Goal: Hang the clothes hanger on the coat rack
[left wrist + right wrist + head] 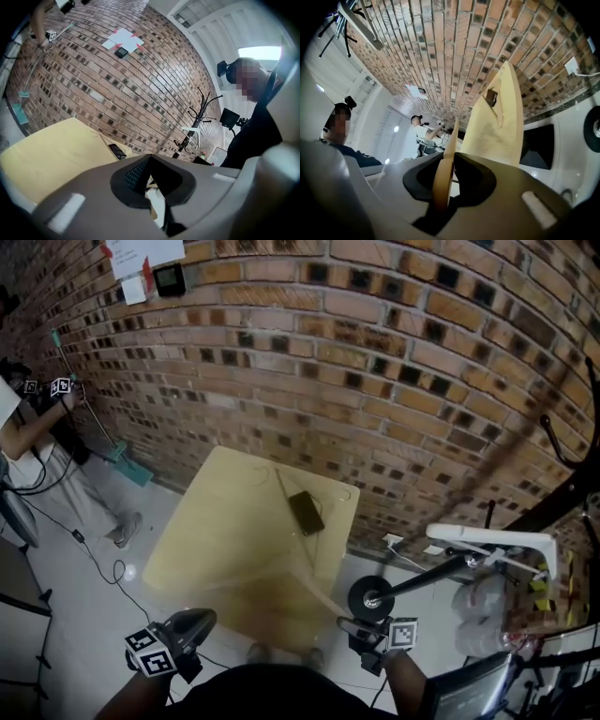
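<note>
A wooden clothes hanger stands edge-on between the jaws of my right gripper, which is shut on it. In the head view the hanger is a blurred pale streak running from my right gripper up over the table's near corner. The black coat rack stands to the right, its round base just beyond the gripper, and a white hanger hangs on it. My left gripper is low at the left, shut and empty. In the left gripper view the coat rack is far off.
A yellow table stands against the brick wall with a flat black object on it. Another person stands at far left beside a broom. Cables trail over the floor. A plastic bag lies at the right.
</note>
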A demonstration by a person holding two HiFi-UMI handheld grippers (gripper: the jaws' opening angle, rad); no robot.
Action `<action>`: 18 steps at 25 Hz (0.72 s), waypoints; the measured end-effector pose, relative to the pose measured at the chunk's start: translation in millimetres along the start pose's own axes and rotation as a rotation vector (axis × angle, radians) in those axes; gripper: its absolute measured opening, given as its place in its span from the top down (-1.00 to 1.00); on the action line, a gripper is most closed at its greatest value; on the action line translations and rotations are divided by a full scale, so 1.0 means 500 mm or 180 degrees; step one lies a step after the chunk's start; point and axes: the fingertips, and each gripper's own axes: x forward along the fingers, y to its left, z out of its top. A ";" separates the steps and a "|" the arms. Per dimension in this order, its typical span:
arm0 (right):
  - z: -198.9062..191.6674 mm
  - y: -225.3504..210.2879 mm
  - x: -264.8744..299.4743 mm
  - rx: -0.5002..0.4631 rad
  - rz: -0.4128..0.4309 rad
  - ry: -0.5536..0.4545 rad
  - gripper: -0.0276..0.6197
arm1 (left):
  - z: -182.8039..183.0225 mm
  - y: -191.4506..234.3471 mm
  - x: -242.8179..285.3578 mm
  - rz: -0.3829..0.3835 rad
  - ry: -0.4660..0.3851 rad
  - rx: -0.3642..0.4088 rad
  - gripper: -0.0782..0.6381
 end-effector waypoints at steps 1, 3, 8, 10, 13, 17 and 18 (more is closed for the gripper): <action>0.006 0.016 -0.002 -0.0045 0.0019 -0.0041 0.72 | 0.004 -0.001 -0.001 -0.0021 -0.0017 0.0006 0.79; 0.023 0.049 -0.007 -0.0160 0.0030 -0.0116 0.72 | 0.017 -0.001 0.000 -0.0076 -0.0057 0.0021 0.79; 0.066 0.139 -0.020 -0.0413 0.0012 -0.0344 0.72 | 0.056 -0.003 0.006 -0.0287 -0.0155 0.0077 0.79; 0.079 0.174 -0.026 -0.0506 -0.0006 -0.0480 0.72 | 0.071 -0.003 0.008 -0.0405 -0.0197 0.0113 0.79; 0.090 0.226 -0.029 -0.0611 -0.0039 -0.0712 0.72 | 0.095 -0.007 0.002 -0.0571 -0.0207 0.0168 0.79; 0.100 0.295 -0.026 -0.0752 -0.0122 -0.1039 0.72 | 0.131 -0.003 -0.007 -0.0788 -0.0194 0.0250 0.79; 0.103 0.314 -0.025 -0.0789 -0.0137 -0.1125 0.72 | 0.141 -0.002 -0.008 -0.0835 -0.0193 0.0268 0.79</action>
